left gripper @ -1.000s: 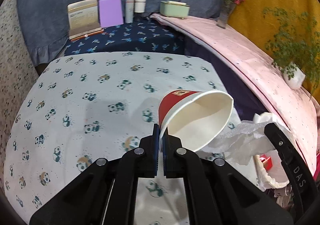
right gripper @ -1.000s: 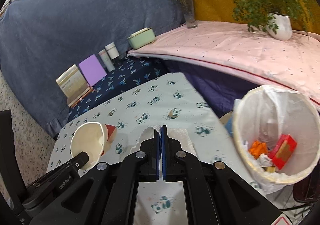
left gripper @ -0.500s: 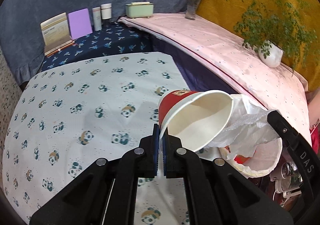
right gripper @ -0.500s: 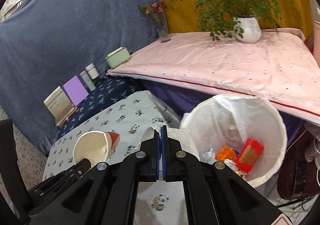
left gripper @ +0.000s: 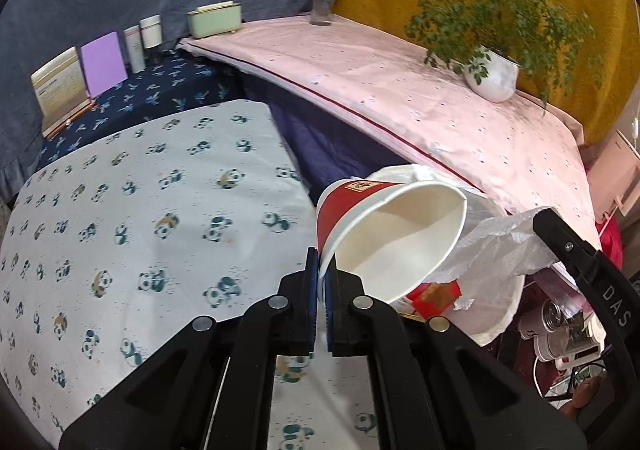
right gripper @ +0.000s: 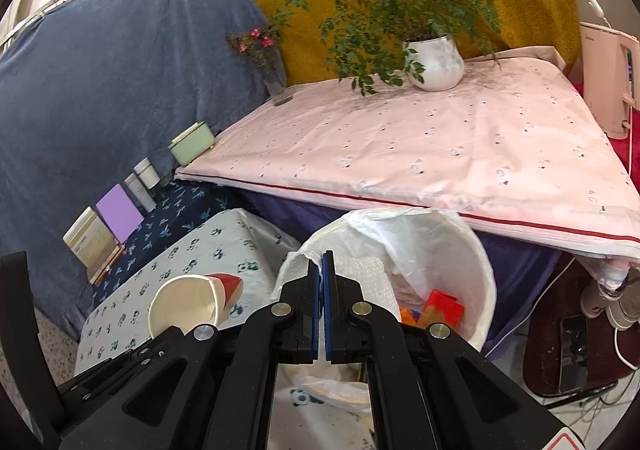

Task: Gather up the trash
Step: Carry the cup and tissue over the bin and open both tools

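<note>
Nearest, the left gripper (left gripper: 322, 282) has its jaws pinched tight on the rim of a red-and-white paper cup (left gripper: 390, 234), which hangs tipped on its side with the open mouth facing near and right. The cup sits at the right edge of the panda-print white tablecloth (left gripper: 132, 218), only partly over the bin. Just right of it, the right gripper (right gripper: 321, 282) is clamped narrow on a crumpled white paper towel (right gripper: 360, 278), and that towel hangs over the mouth of the round white waste bin lined with a thin plastic bag (right gripper: 486, 278). A red carton and some orange scraps already lie at the bottom.

The towel looks well placed to fall in. The cup is the risk: gripped by a thin edge and tilted, it could twist when let go, strike the bin's near rim and roll back onto the cloth or down to the floor. The loose liner is bunched up on the near side and could catch either piece. The two grippers are close together, so a hurried release might knock one against the other.

Farther off, a pink speckled cloth (right gripper: 420, 154) covers a higher surface, carrying a white pot of trailing green leaves (right gripper: 434, 62) and a glass vase of small pink flowers (right gripper: 272, 70), well clear of the work.
</note>
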